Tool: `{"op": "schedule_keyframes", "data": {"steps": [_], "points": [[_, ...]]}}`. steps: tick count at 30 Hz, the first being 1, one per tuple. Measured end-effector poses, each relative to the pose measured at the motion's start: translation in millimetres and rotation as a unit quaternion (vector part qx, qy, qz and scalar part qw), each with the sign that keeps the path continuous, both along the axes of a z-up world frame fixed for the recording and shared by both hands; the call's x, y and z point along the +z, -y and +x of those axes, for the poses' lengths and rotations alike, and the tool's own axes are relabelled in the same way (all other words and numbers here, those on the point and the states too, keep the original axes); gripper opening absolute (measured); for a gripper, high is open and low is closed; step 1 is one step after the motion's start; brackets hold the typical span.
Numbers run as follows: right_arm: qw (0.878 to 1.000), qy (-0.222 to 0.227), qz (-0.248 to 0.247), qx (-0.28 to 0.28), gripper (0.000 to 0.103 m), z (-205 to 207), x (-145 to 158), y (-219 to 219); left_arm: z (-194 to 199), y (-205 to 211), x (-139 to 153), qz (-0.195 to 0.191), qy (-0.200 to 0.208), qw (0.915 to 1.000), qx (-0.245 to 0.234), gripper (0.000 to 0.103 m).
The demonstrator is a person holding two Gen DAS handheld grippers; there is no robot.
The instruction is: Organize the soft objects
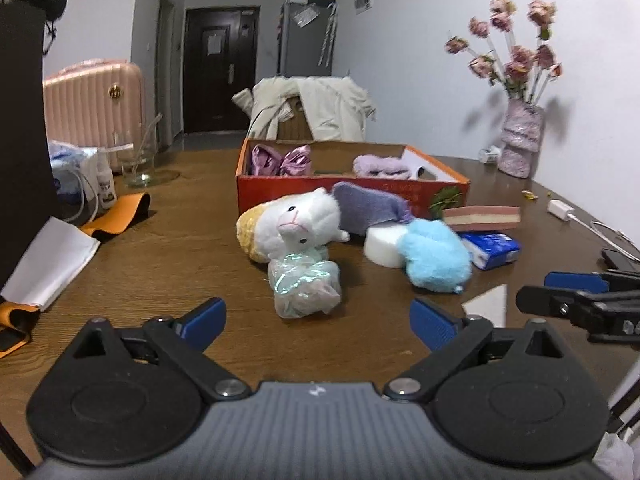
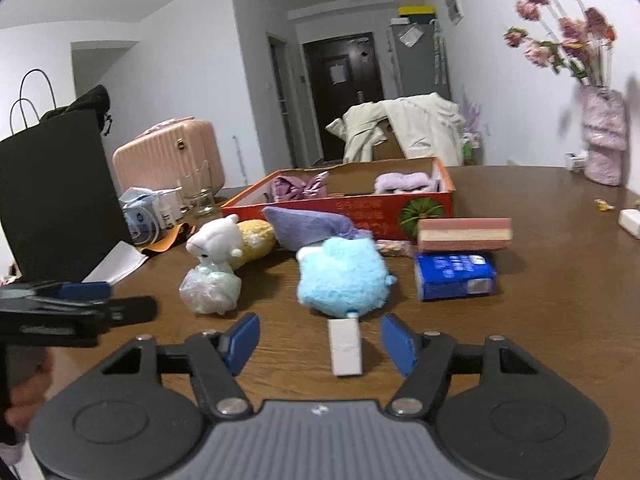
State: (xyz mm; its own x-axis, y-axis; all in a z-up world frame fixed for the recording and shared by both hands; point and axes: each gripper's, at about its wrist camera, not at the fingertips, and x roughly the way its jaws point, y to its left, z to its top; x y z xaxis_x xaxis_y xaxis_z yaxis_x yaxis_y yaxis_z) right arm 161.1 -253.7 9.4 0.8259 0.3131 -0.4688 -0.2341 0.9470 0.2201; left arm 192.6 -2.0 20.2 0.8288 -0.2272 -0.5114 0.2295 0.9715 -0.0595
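Note:
An orange cardboard box (image 1: 352, 194) (image 2: 360, 216) at mid-table holds a pink satin bow (image 1: 280, 160) and a lilac fluffy item (image 1: 380, 166). In front lie a white and yellow plush (image 1: 292, 224) (image 2: 224, 240), a clear bag of soft stuff (image 1: 304, 286) (image 2: 208, 288), a purple cloth (image 1: 368, 206), a white sponge (image 1: 382, 246), a light blue fluffy toy (image 1: 434, 256) (image 2: 340, 276), a pink layered sponge (image 1: 482, 218) (image 2: 464, 234) and a blue tissue pack (image 1: 492, 248) (image 2: 454, 276). My left gripper (image 1: 318, 326) is open before the bag. My right gripper (image 2: 320, 340) is open before the blue toy.
A black bag (image 2: 56, 192), pink suitcase (image 1: 94, 108), glass beaker (image 1: 138, 160) and bottles stand at the left. A vase of flowers (image 1: 520, 136) stands at the back right. A white card (image 2: 346, 346) lies between my right fingers. A charger and cable (image 1: 568, 212) lie at the right.

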Motion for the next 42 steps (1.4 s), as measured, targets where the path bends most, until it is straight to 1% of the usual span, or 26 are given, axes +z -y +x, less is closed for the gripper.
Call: {"op": "schedule_keyframes", "data": {"steps": [1,3,5,8,10,11,12,14,16,17,19,21,22,24,27,28,29,30,31,34,35,37,38,39,41,42], "points": [[1.000,-0.002,-0.001,0.004,0.062,4,-1,-2,8,0,-2,-0.002,-0.004,1.0000,-0.001,0.094],[1.000,-0.005,-0.004,0.008,0.061,14,-3,-7,28,2,-8,-0.006,-0.022,0.9997,0.004,0.083],[1.000,-0.008,-0.008,0.010,0.059,22,-5,-10,46,5,-15,-0.008,-0.029,0.9995,0.006,0.076],[1.000,-0.009,-0.015,0.009,0.055,28,-6,-13,69,8,-25,-0.003,-0.048,0.9987,0.019,0.068],[1.000,-0.008,-0.027,0.001,0.054,29,-8,-13,78,8,-30,-0.013,-0.059,0.9980,0.021,0.063],[0.999,-0.012,-0.030,-0.006,0.054,31,-10,-11,81,7,-31,-0.020,-0.062,0.9976,0.020,0.047],[0.999,-0.019,-0.029,-0.011,0.055,33,-13,-9,82,6,-33,-0.025,-0.067,0.9974,0.015,0.040],[0.999,-0.037,-0.029,-0.017,0.054,39,-20,-5,79,7,-34,-0.029,-0.077,0.9966,0.004,0.038],[0.998,-0.048,-0.029,-0.013,0.039,42,-27,-5,67,11,-31,-0.036,-0.080,0.9957,-0.028,0.038],[0.998,-0.053,-0.028,-0.009,0.034,44,-29,-6,61,12,-30,-0.041,-0.081,0.9950,-0.041,0.039],[0.998,-0.053,-0.034,-0.001,0.020,46,-32,-11,50,13,-28,-0.052,-0.085,0.9933,-0.059,0.040],[0.998,-0.048,-0.036,0.005,0.018,47,-30,-14,44,15,-27,-0.061,-0.093,0.9899,-0.087,0.045],[0.998,-0.052,-0.013,0.025,0.017,50,-29,-14,41,15,-26,-0.064,-0.094,0.9891,-0.094,0.046],[0.997,-0.055,0.030,0.054,0.017,52,-27,-14,36,14,-22,-0.060,-0.086,0.9901,-0.093,0.052],[0.994,-0.066,0.040,0.079,0.019,59,-31,-19,31,6,-18,-0.048,-0.074,0.9934,-0.073,0.052],[0.995,-0.068,0.036,0.069,0.020,60,-33,-19,32,1,-18,-0.046,-0.075,0.9942,-0.063,0.053],[0.995,-0.071,0.031,0.057,0.023,62,-35,-19,34,-4,-19,-0.045,-0.077,0.9947,-0.053,0.059],[0.996,-0.072,0.028,0.043,0.034,62,-35,-16,35,-9,-20,-0.042,-0.079,0.9952,-0.041,0.066],[0.997,-0.069,0.025,0.031,0.042,62,-35,-13,36,-15,-19,-0.042,-0.078,0.9955,-0.033,0.067],[0.999,-0.048,0.017,0.010,0.042,60,-26,-6,33,-27,-15,-0.058,-0.074,0.9954,-0.021,0.074],[0.999,-0.043,0.016,0.009,0.042,60,-23,-6,33,-29,-15,-0.068,-0.074,0.9947,-0.024,0.080],[0.999,-0.033,0.012,0.015,0.043,63,-17,-9,33,-26,-19,-0.080,-0.077,0.9931,-0.037,0.081],[0.999,-0.028,0.010,0.019,0.044,66,-14,-12,34,-21,-21,-0.079,-0.078,0.9929,-0.044,0.077],[0.999,-0.025,0.008,0.027,0.046,71,-12,-16,36,-18,-24,-0.074,-0.078,0.9932,-0.045,0.058],[0.999,-0.022,-0.001,0.048,0.049,83,-8,-29,44,-13,-28,-0.054,-0.092,0.9938,-0.031,0.035],[0.998,-0.022,-0.009,0.060,0.051,89,-7,-37,45,-17,-28,-0.058,-0.087,0.9942,-0.025,0.035]]}}
